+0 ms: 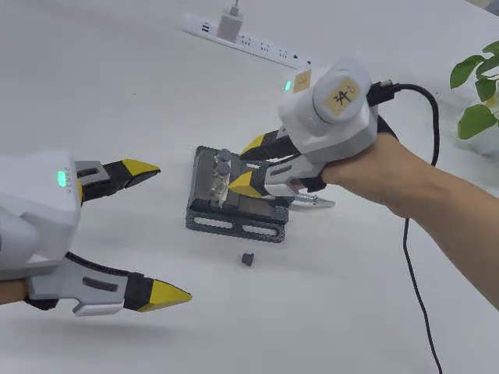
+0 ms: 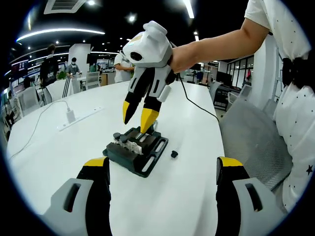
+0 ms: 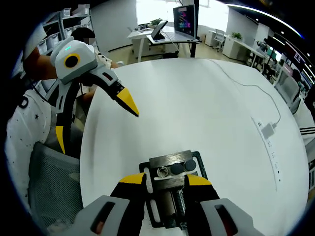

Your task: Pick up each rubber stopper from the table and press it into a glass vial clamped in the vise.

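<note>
Small dark metal vise (image 1: 234,222) on white tabletop (image 1: 109,93), middle of head view. Clamps a short row of clear glass vials (image 1: 219,187). In right gripper view: two plugged with dark rubber stoppers (image 3: 176,169), and an open-mouthed vial (image 3: 161,171) just beside them.

Loose dark rubber stopper (image 1: 247,259) on the tabletop, just off the near edge of the vise base, touching nothing. Same loose stopper (image 2: 173,154) in left gripper view, right of the vise (image 2: 135,152).

Right gripper (image 1: 251,165): white body, black jaws, yellow tips, held by a bare hand (image 1: 382,175). Angled down over the vise. Partly spread at the jaws, pinching nothing. Tips either side of the vise's clamping block in right gripper view (image 3: 166,180), and just above the vials in left gripper view (image 2: 135,125). Contact with the vise: cannot tell.

Left gripper (image 1: 161,231): low at left in head view, well apart from the vise. Spread wide at the jaws, only bare tabletop between the tips (image 2: 161,162).

Black cable (image 1: 413,257) off the back of the right gripper, trailing across the tabletop. White power strip (image 1: 249,43) with a white plug in it, far side of the tabletop. Green leafy plant (image 1: 477,86) at the right edge. Office and standing people behind in left gripper view, too small to detail.
</note>
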`<control>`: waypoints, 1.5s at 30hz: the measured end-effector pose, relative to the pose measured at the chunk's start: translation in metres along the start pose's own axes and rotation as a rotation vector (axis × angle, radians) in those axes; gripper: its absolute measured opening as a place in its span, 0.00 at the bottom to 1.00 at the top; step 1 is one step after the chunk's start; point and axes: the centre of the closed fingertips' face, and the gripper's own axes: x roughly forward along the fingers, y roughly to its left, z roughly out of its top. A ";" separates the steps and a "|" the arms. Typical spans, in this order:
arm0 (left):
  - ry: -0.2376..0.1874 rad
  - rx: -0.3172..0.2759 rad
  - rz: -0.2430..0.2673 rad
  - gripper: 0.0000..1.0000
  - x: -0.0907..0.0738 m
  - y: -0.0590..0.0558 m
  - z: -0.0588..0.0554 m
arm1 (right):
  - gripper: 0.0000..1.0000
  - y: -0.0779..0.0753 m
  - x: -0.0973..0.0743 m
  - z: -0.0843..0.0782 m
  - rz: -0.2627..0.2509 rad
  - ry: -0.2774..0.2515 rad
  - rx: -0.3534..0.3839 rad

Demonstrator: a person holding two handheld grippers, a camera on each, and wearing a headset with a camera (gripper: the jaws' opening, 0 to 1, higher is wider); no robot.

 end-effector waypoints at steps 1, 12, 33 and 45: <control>0.002 0.002 0.000 0.88 0.000 0.000 0.000 | 0.29 0.001 -0.001 -0.001 0.000 -0.004 0.003; 0.035 0.030 -0.002 0.89 -0.002 0.006 -0.001 | 0.51 0.020 -0.014 -0.014 0.007 -0.097 0.033; 0.139 0.113 -0.043 0.88 0.005 0.011 -0.003 | 0.75 0.024 -0.039 -0.050 -0.043 -0.247 0.085; 0.201 0.189 -0.097 0.80 0.020 0.008 0.001 | 0.81 0.023 -0.056 -0.084 -0.090 -0.295 0.128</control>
